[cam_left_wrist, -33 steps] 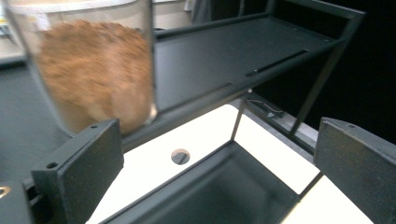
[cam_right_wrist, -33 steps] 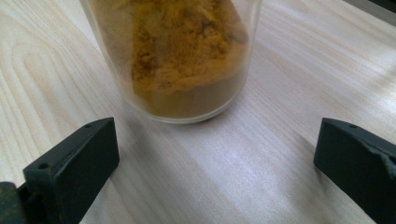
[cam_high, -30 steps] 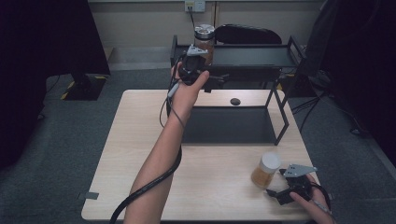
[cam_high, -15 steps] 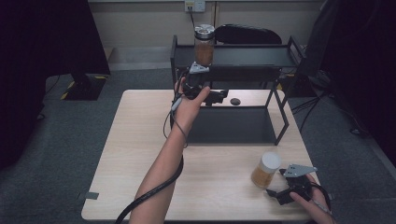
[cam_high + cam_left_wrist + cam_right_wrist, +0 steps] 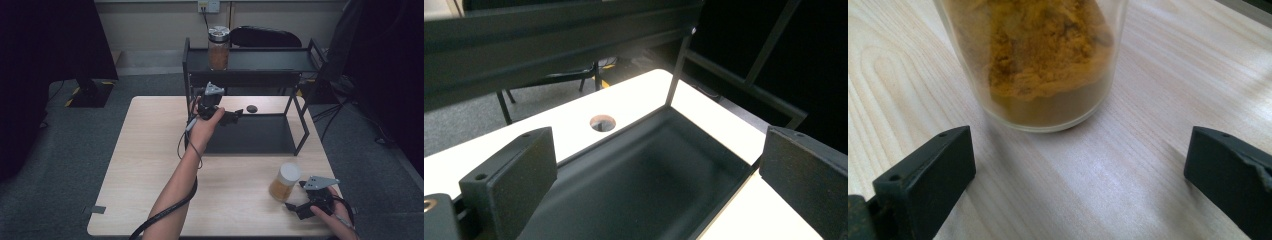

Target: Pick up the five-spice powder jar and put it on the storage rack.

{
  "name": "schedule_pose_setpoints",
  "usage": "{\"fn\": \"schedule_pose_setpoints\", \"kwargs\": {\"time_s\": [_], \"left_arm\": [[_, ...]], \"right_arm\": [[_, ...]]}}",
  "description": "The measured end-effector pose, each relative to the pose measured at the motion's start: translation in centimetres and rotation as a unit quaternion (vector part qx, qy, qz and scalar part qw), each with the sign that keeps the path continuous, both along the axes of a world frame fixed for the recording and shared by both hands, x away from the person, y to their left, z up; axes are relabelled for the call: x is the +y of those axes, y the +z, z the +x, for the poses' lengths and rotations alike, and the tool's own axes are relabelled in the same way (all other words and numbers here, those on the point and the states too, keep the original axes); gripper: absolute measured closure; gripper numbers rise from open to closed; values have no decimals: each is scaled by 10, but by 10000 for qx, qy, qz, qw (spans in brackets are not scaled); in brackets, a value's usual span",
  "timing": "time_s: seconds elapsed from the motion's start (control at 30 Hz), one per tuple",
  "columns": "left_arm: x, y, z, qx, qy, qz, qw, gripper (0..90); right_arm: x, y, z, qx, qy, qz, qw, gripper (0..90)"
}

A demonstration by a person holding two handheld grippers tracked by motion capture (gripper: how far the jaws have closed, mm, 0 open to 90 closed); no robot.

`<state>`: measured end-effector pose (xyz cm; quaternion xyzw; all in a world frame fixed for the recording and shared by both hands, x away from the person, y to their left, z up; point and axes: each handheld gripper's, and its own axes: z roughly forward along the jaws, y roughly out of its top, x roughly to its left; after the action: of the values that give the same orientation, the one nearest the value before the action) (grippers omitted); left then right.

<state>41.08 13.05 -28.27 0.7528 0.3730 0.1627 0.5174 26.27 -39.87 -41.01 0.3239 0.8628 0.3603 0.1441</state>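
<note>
Right gripper [image 5: 300,206] fingers spread, empty, just short of the spice jar [image 5: 285,181], which stands near the surface's [image 5: 150,165] front-right corner, well in front of the rack [image 5: 295,125]. Left gripper [image 5: 230,116] fingers spread, empty, by rack. Risk: off-centre approach nudges jar & tips it. Pale wood surface, grey carpet, 2nd jar [image 5: 218,47] on rack top.

Open table [image 5: 150,165] lies left of the jar [image 5: 285,181]; the rack [image 5: 300,125] blocks behind
</note>
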Motion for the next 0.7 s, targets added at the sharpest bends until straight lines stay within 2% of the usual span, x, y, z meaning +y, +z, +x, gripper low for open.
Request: {"fn": "schedule_pose_setpoints", "kwargs": {"time_s": [0.4,0.5,0.7], "left_arm": [[0,-34,-2,149,-58,83,9998,17],[-1,-42,-3,180,-82,180,9996,17],[2,-62,-6,337,-71,209,9992,17]], "right_arm": [[0,0,0,3,-2,0,10000,0],[0,0,0,2,-2,1,10000,0],[0,0,0,2,-1,1,10000,0]]}}
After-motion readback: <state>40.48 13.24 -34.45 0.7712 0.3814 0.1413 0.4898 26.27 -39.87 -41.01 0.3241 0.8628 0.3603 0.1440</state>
